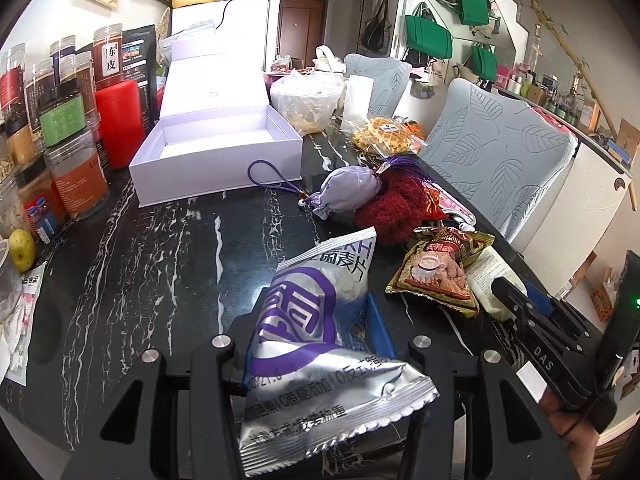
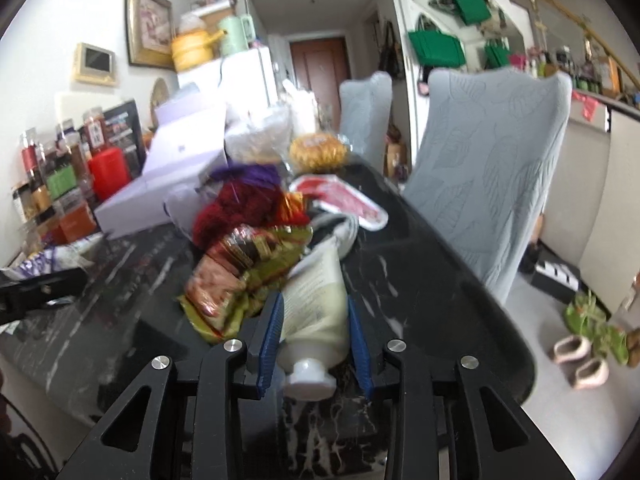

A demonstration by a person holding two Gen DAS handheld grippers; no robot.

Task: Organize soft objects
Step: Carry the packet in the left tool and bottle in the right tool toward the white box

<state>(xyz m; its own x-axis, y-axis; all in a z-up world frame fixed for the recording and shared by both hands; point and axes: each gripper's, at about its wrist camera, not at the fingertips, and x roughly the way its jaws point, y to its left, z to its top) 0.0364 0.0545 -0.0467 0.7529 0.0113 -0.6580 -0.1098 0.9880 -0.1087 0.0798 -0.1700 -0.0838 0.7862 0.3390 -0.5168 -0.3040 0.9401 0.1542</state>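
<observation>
My left gripper (image 1: 320,312) is shut on a silver and purple foil snack packet (image 1: 320,344), which stands up between the blue pads (image 1: 380,328) over the black marble table (image 1: 160,260). My right gripper (image 2: 315,300) is shut on a cream tube (image 2: 316,304), cap towards the camera, low over the table. Beside the tube lies a gold and red snack packet (image 2: 240,276). Behind it are a red fluffy item (image 2: 236,208), a lilac drawstring pouch (image 1: 348,192) and an open white box (image 1: 216,148), which has nothing in it.
Jars (image 1: 72,168) and a red canister (image 1: 120,124) line the table's left side. A waffle packet (image 1: 380,136) and a plastic bag (image 1: 308,100) lie at the back. Two grey covered chairs (image 2: 488,168) stand along the right table edge. Shoes (image 2: 580,356) lie on the floor.
</observation>
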